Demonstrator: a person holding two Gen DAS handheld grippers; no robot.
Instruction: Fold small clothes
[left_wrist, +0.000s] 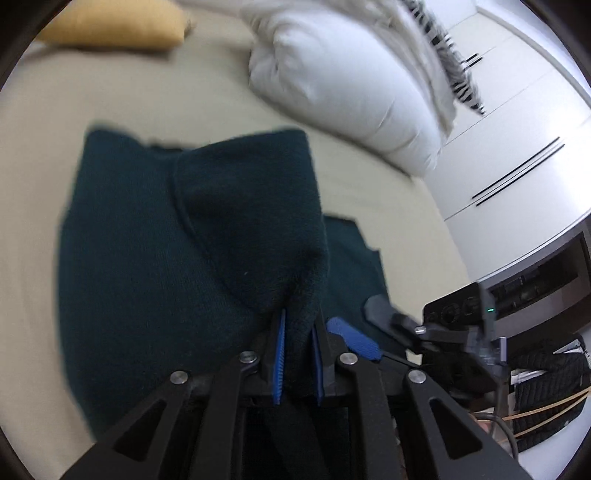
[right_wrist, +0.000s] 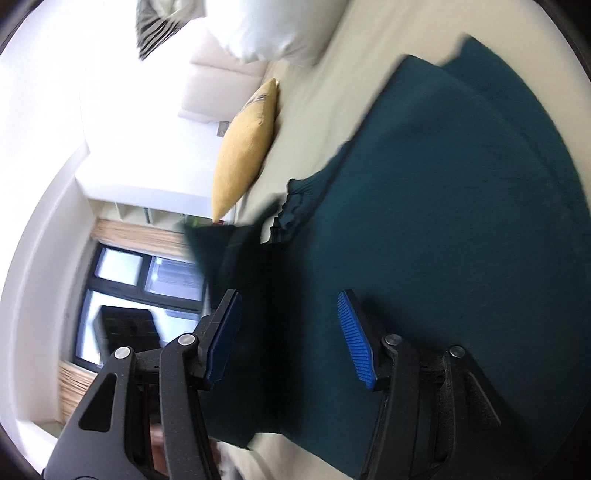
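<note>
Left wrist view: the left tool (left_wrist: 298, 354) pinched a raised fold of the teal sweater (left_wrist: 155, 236), which lay ahead on the bed (left_wrist: 229, 107); the right tool (right_wrist: 291, 339) gaped half-wide, gripping nothing.

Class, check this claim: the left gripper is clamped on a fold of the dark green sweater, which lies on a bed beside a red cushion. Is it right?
Not quite. The cushion is yellow, not red, as the right wrist view shows. The left gripper is indeed clamped on the sweater on the bed.
</note>
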